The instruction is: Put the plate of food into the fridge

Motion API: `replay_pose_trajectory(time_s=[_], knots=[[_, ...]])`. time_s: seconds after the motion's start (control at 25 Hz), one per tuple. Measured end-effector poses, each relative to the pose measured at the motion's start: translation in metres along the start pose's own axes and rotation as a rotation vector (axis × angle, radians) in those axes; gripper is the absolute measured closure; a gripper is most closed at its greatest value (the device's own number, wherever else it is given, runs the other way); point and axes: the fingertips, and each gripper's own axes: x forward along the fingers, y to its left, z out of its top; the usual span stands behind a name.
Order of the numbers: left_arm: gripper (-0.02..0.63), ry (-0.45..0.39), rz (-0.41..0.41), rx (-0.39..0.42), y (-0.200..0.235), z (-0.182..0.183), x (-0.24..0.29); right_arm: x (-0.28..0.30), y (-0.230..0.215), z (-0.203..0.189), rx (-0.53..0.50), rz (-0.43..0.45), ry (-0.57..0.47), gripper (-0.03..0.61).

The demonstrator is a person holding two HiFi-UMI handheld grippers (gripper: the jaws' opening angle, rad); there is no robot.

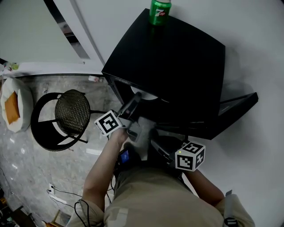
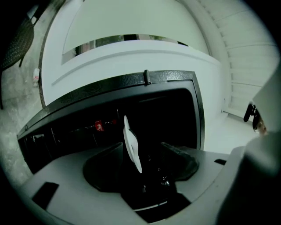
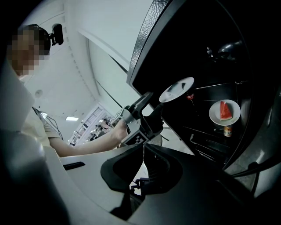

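Observation:
The black mini fridge (image 1: 177, 57) stands open, its door (image 1: 239, 106) swung out to the right. My left gripper (image 2: 141, 151) reaches into the opening with its jaws apart. The rim of a white plate (image 2: 131, 143) stands edge-on between them, clear of the right jaw. The right gripper view shows that plate (image 3: 176, 89) at the left gripper's tip. Deeper in the dark, a plate with a red watermelon slice (image 3: 225, 111) shows; whether it is a reflection I cannot tell. My right gripper (image 3: 143, 151) hangs back, shut and empty.
A green soda can (image 1: 159, 11) stands on top of the fridge. A red can (image 2: 99, 126) sits inside on a shelf. A round wicker chair (image 1: 71, 111) and a white cushion (image 1: 15, 108) stand on the floor to the left. Cables lie at lower left.

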Motion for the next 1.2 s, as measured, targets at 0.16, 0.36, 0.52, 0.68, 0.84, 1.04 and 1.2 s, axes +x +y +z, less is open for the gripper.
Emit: replay_pose_trajectory(time_s=[0.16,0.36,0.52,0.68,0.84,1.04,1.2], knots=[[0.365,0.057,0.043,0.092,0.004,-0.008,-0.005,0.002,0.001,-0.001,-0.002,0.003,0.005,0.555],[0.488,0.065,0.06,0.113,0.009,-0.011,-0.01,0.003,0.0,-0.001,-0.004,-0.002,0.007,0.555],[0.555,0.073,0.063,0.112,0.012,-0.015,-0.006,0.001,-0.002,-0.002,0.008,-0.013,0.006,0.555],[0.569,0.067,0.065,0.108,0.016,-0.014,-0.002,0.001,-0.004,-0.001,0.008,-0.017,0.004,0.555],[0.569,0.055,0.057,0.101,0.018,-0.009,0.003,0.0,-0.006,-0.001,0.015,-0.027,0.002,0.555],[0.569,0.057,0.053,0.12,0.02,-0.004,0.014,0.0,-0.006,0.0,-0.005,-0.025,0.009,0.555],[0.569,0.05,0.046,0.131,0.021,-0.002,0.02,0.0,-0.005,-0.001,-0.026,-0.031,0.018,0.555]])
